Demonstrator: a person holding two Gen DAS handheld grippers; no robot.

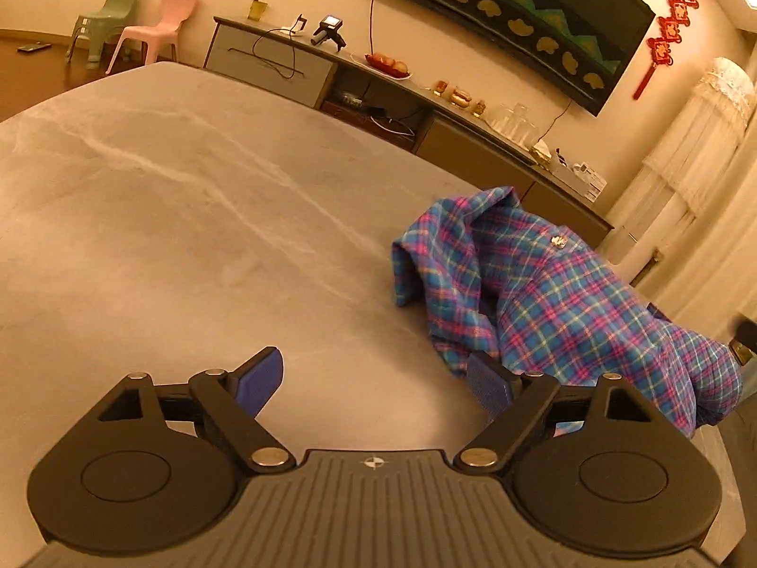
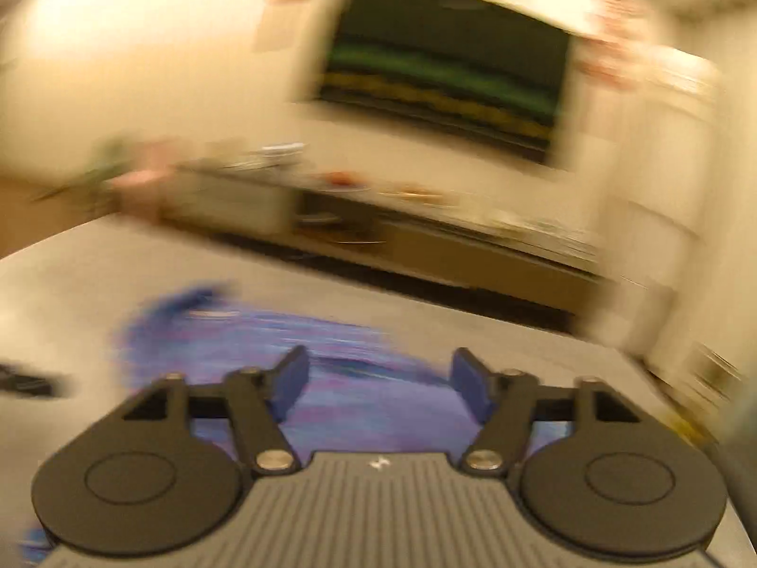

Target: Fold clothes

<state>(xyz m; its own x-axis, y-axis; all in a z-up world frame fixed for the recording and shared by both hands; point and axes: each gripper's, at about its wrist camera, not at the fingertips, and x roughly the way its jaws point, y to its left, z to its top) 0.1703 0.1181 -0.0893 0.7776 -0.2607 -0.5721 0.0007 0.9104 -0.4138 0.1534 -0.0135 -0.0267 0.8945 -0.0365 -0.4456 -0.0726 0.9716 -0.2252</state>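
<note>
I see a big grey desk with pale streaks on it. Behind it runs a long low cabinet along the wall. A plate of fruit, some small jars and a cable sit on top of it. A dark picture hangs above, and a red knot charm hangs beside it. A green chair and a pink chair stand in the far corner.

The plaid shirt lies in a rumpled heap on the right side of the desk, near the edge. Nothing lies between my left tool and the shirt.

My left tool hangs low over the bare desk, just left of the shirt. Its blue fingers are spread wide and hold nothing. The right one is just at the hem of the shirt.

The right view is very blurry. My right tool sits above the shirt, its fingers spread apart with nothing between them.
</note>
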